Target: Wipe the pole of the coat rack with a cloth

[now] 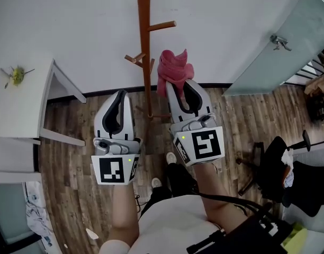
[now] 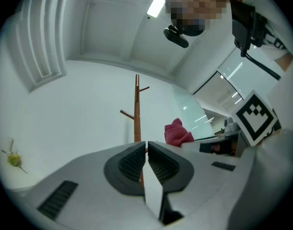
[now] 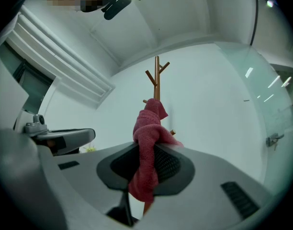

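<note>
Cloth (image 1: 175, 67), pink and bunched, is clamped in the right claw (image 1: 182, 87). The right gripper view shows it pinched between the two dark ribbed pads, with one end bulging above the jaws and the other hanging below them. In the head view the cloth sits just to the right of the coat rack's pole (image 1: 145, 46), at about the height of the lower pegs (image 1: 136, 59), and a narrow strip of wall shows between cloth and wood. The pole is reddish-brown and upright, standing in front of a white wall. A longer peg (image 1: 163, 25) points right higher up, and the foot rests on the wooden floor (image 1: 72, 152).

The left claw (image 1: 121, 95) is held lower and to the left of the pole, apart from it. Its jaws are pressed together with nothing between them, and its view looks past them at the pole and the cloth.

A white worktop (image 1: 19, 105) stands at the left with a small yellow-green sprig (image 1: 16, 76) lying on it. A frosted glass door (image 1: 289, 41) is at the right, with a black office chair (image 1: 273, 163) nearer the person.
</note>
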### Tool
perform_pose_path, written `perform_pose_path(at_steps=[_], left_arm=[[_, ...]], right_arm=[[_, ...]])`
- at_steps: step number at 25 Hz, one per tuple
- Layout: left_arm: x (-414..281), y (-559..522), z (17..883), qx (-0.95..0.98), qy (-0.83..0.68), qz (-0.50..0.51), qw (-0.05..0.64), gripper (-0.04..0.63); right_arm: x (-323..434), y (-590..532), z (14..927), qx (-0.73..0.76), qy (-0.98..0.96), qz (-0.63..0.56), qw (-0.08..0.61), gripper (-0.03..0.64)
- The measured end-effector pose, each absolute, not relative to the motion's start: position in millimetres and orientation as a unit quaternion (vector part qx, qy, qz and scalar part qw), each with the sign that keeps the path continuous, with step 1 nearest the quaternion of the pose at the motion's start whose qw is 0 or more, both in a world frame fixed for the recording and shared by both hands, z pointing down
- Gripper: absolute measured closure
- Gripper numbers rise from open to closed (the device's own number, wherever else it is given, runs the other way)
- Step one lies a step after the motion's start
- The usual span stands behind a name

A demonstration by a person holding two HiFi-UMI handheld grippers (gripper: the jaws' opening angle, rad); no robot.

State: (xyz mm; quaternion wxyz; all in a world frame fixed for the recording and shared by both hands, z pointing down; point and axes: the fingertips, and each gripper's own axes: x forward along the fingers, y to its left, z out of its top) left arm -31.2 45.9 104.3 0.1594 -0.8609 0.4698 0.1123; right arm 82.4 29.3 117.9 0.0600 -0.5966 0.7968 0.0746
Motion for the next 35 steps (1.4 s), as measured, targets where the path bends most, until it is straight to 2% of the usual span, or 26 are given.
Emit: perform_pose_path(at_steps=[11, 25, 28, 35], left_arm=[[-15, -31, 129, -0.824, 0.545, 0.043, 0.146, 0.583], [-20, -48, 154, -0.802, 0.585, 0.044, 0.114, 0.583], [-24, -47, 166, -0.803, 0.591, 0.041, 0.070, 0.583], [-29, -55, 179, -0.811, 0.580, 0.044, 0.063, 0.583]], right_arm=[[83, -51, 124, -0.549, 0.827, 0.109, 0.055, 0.534], [73, -96, 148, -0.508, 0.854, 0.093, 0.061, 0.534], [71, -99, 151, -0.515, 0.851, 0.093, 0.051, 0.534], [66, -105, 166, -0.521, 0.848, 0.089, 0.031, 0.534]])
